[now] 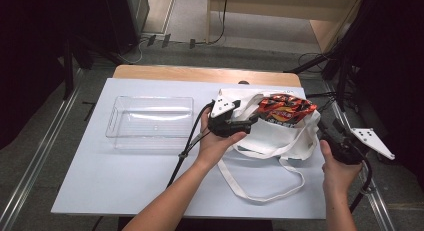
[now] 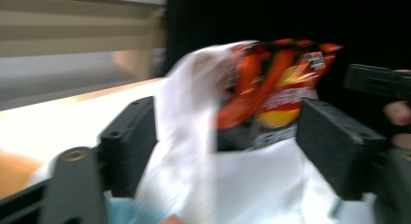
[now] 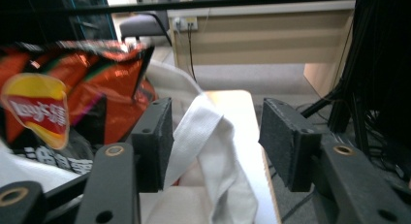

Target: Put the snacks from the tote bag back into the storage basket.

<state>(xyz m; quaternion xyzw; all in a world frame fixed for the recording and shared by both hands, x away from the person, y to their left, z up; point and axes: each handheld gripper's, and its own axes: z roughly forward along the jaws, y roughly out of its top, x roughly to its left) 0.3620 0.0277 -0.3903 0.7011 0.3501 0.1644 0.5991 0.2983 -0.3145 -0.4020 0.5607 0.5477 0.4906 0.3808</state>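
Chips bag [image 1: 286, 109], orange and black, sticks out of the white tote bag [image 1: 280, 136] lying right of centre on the bench [image 1: 100, 176]. Left tool [image 1: 251, 120] sits at the tote's mouth, jaws spread wide around the cloth and bag. Right tool [image 1: 326, 133], at the tote's right edge, gapes open around a fold of white cloth. A clear tray [image 1: 150, 122] rests left of centre.
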